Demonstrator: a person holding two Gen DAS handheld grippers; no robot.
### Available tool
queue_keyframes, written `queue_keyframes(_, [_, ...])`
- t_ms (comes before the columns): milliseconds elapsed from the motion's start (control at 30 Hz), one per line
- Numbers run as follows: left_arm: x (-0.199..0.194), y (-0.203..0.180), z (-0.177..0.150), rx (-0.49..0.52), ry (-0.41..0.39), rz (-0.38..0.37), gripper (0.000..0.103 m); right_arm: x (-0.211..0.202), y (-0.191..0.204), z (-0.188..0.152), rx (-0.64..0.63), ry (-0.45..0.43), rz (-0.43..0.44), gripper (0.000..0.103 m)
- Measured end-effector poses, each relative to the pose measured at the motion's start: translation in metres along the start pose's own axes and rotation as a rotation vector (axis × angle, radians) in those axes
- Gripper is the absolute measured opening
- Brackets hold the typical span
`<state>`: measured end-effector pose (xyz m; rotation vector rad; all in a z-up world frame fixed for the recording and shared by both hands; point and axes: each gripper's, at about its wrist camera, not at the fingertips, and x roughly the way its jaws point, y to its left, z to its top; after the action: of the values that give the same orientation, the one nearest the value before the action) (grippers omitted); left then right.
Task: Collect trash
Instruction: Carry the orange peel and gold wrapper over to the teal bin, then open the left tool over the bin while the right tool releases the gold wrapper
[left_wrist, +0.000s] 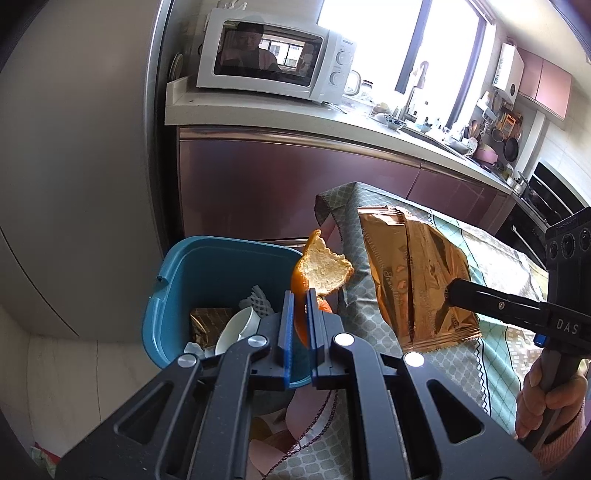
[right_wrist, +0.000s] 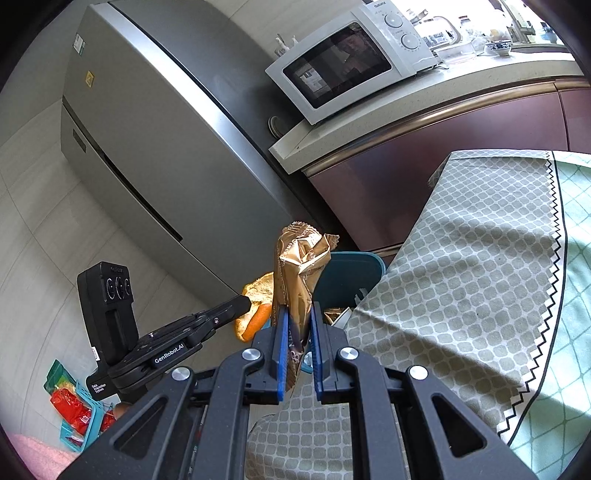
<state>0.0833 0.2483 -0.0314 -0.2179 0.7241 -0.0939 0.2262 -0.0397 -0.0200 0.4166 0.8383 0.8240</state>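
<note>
Orange peel (left_wrist: 317, 269) between left claw (left_wrist: 301, 306) pads (pinched)

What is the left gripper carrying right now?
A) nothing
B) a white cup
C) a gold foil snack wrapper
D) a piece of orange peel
D: the left gripper is shut on the orange peel beside the blue bin, while the right gripper holds the gold wrapper.

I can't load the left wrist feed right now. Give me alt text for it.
The left tool grips an orange peel above the rim of a blue bin that already holds a white cup and a gold wrapper. To its right, the right tool holds a gold snack bag over the cloth-covered table, with a microwave behind.
</note>
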Motion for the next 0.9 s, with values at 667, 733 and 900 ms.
queue_keyframes(667, [0.027, 0.027, -0.003, -0.047, 0.053, 0.07, 0.007, 0.047, 0.004, 0.01, 0.002, 0.069, -0.015, 0.01])
queue_keyframes(733, [0.03, 0.029, -0.003, -0.051, 0.056, 0.074, 0.007, 0.051, 0.005, 0.01, 0.002, 0.075, -0.018, 0.01])
queue_keyframes(900, [0.038, 0.032, -0.002, -0.058, 0.064, 0.084, 0.007, 0.061, 0.006, 0.01, -0.001, 0.092, -0.032, 0.01])
